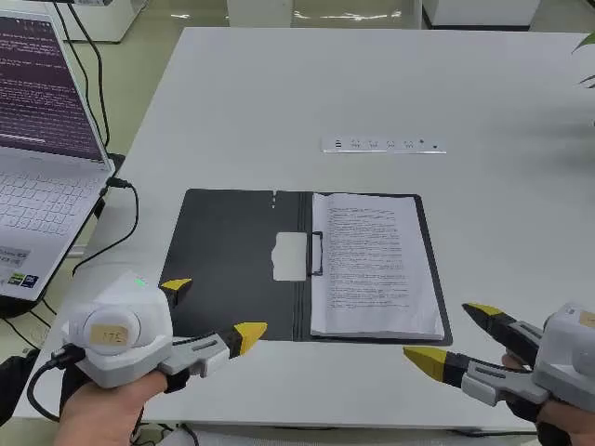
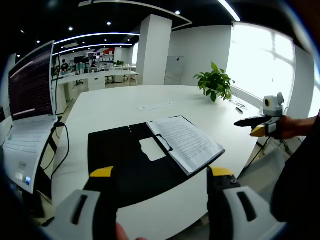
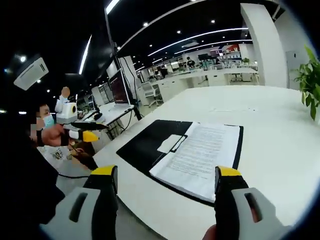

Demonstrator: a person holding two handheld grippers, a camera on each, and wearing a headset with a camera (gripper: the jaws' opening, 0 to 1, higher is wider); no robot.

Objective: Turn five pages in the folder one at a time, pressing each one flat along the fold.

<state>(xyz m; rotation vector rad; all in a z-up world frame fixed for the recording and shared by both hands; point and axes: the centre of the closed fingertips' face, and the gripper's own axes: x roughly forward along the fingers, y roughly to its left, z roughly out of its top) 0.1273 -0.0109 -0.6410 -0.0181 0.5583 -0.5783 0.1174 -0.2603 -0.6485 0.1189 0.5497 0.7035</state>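
Black folder [image 1: 232, 269] lies open on the white desk [image 1: 372, 84], its stack of printed pages [image 1: 372, 265] on the right half. The left gripper [image 1: 214, 308] hovers over its near left corner, the right gripper [image 1: 454, 333] just off its near right corner; both have fingers spread, holding nothing.

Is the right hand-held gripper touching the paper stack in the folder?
Apart. The left gripper view shows the right hand-held gripper held in the air, well off to the side of the paper stack, jaws open.
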